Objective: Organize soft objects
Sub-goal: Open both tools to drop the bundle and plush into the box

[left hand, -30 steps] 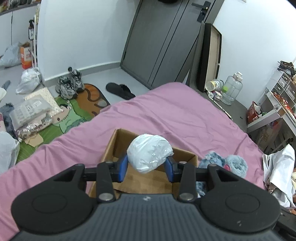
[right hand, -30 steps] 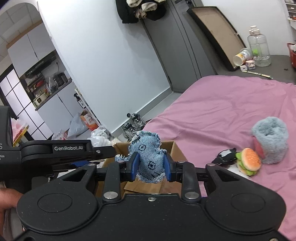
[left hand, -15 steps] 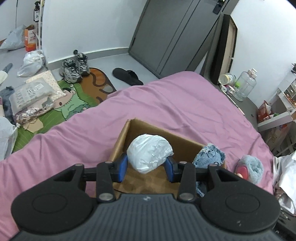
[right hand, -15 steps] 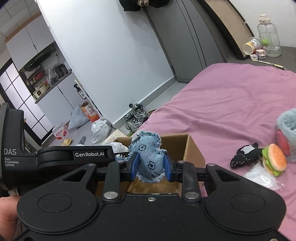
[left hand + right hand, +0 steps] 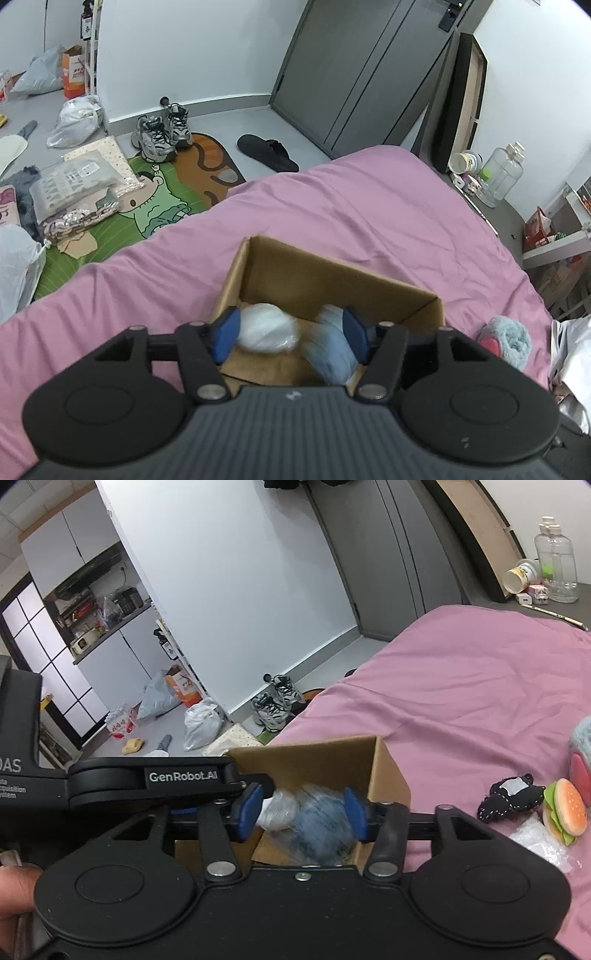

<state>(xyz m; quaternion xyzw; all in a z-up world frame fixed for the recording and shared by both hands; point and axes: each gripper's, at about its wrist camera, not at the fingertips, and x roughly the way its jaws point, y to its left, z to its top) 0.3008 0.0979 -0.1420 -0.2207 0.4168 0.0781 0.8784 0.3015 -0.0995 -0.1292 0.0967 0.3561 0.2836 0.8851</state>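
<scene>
Left gripper (image 5: 291,338) over cardboard box (image 5: 332,275) on pink bedspread (image 5: 369,206), jaws apart, gripping nothing. White wrapped bundle (image 5: 267,328) and blue denim toy (image 5: 330,356) inside box, side by side. Right gripper (image 5: 303,814) above same box, jaws apart, empty.

Only right view shows burger toy (image 5: 565,810) and black pouch (image 5: 511,801) on bedspread. Only left view shows slipper (image 5: 267,152) and cartoon mat (image 5: 159,206).

Denim toy motion-blurred in both views. Grey fluffy toy (image 5: 511,341) cut off at right view's edge.
</scene>
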